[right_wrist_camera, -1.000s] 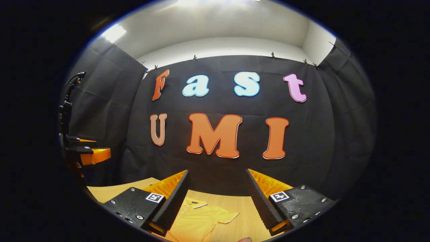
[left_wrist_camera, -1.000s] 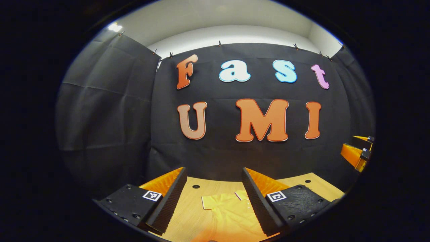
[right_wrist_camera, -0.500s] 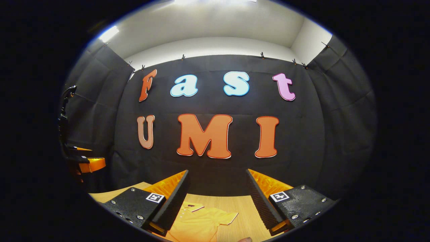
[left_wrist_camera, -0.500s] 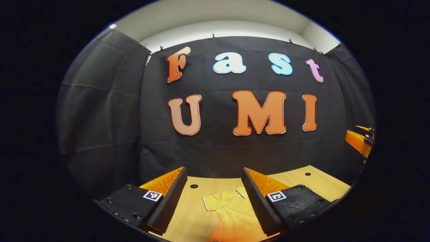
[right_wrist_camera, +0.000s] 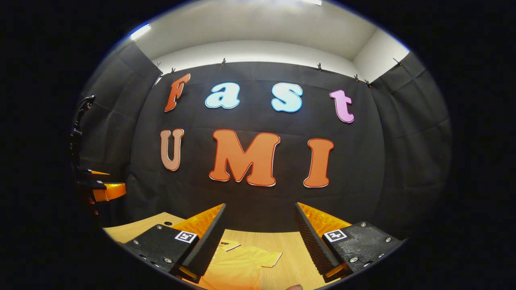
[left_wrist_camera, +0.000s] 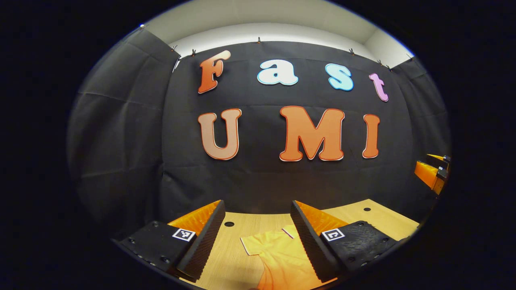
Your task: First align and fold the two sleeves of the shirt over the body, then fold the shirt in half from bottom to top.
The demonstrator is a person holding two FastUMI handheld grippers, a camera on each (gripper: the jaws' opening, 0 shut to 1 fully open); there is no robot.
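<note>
Both tools held open above a yellow shirt on the wooden tabletop.

The left tool (left_wrist_camera: 256, 237) hangs spread and empty above the shirt (left_wrist_camera: 278, 257), over one sleeve (left_wrist_camera: 258, 244). The right tool (right_wrist_camera: 260, 239) is likewise wide apart, above the shirt's collar (right_wrist_camera: 227, 245) and other sleeve (right_wrist_camera: 268, 257). The shirt lies flat on the tabletop (left_wrist_camera: 363, 219), sleeves spread, touched by neither tool.
</note>
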